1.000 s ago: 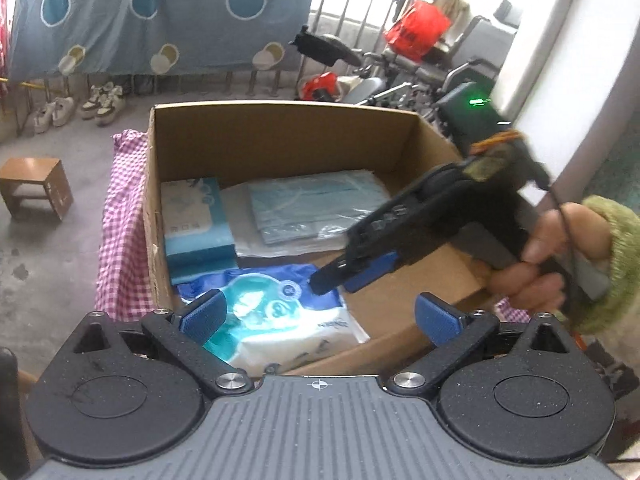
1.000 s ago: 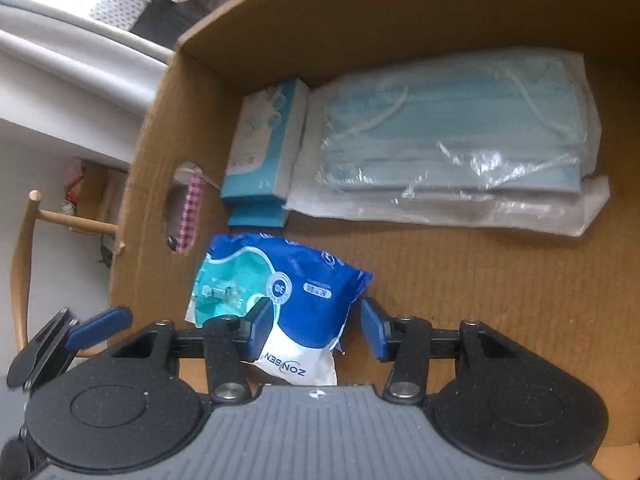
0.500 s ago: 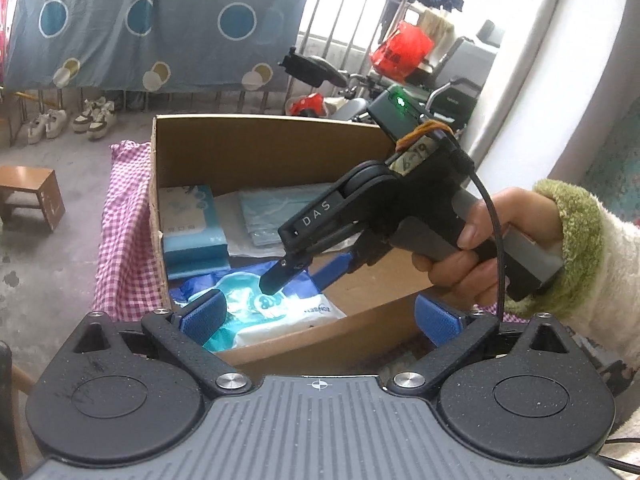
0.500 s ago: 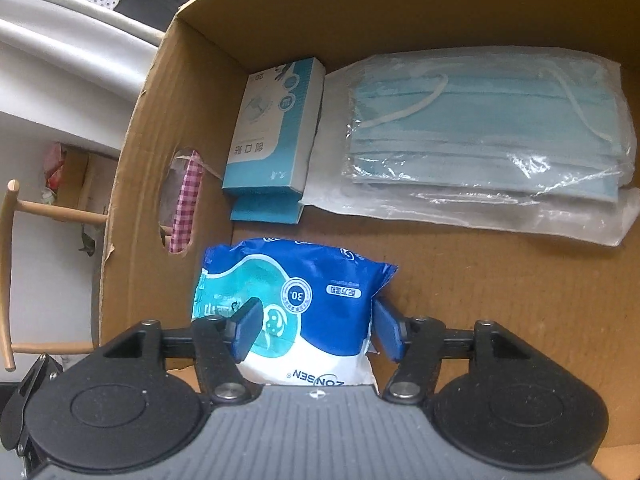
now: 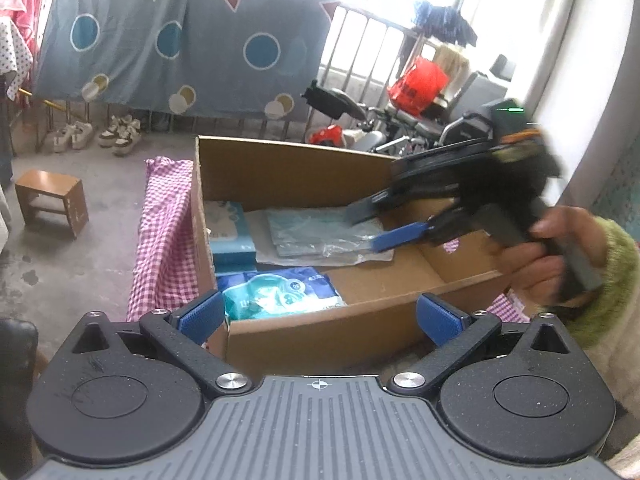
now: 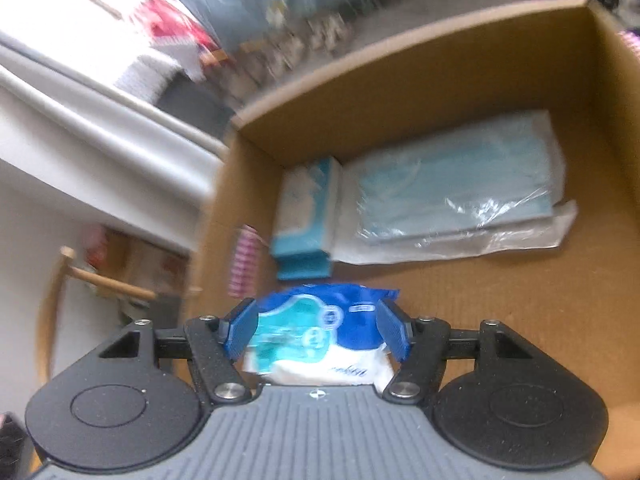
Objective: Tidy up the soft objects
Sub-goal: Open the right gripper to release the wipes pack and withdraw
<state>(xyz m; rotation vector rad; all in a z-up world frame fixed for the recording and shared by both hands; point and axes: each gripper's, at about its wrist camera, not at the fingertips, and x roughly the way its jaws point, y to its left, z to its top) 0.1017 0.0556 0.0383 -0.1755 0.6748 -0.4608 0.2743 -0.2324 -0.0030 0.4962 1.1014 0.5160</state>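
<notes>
A cardboard box [image 5: 352, 320] holds a blue-and-white wipes pack [image 5: 276, 290] at its near left corner, a light blue tissue box [image 5: 230, 230] and a bag of blue face masks [image 5: 320, 232]. My left gripper [image 5: 320, 316] is open and empty, in front of the box's near wall. My right gripper [image 5: 364, 226] is open and lifted above the box's middle, clear of the pack. In the right wrist view the open right gripper [image 6: 316, 334] frames the wipes pack [image 6: 320, 332] lying below it, with the tissue box [image 6: 306, 216] and masks [image 6: 456, 184] beyond.
A pink checked cloth [image 5: 164, 236] hangs under the box on the left. A small wooden stool [image 5: 52, 200] and shoes [image 5: 96, 136] stand on the concrete floor. A bicycle and red bags [image 5: 416, 84] lie behind the box.
My right gripper has opened, let go of the wipes pack in the box's near left corner, and risen up and back to the right. My left gripper has drawn back a little.
</notes>
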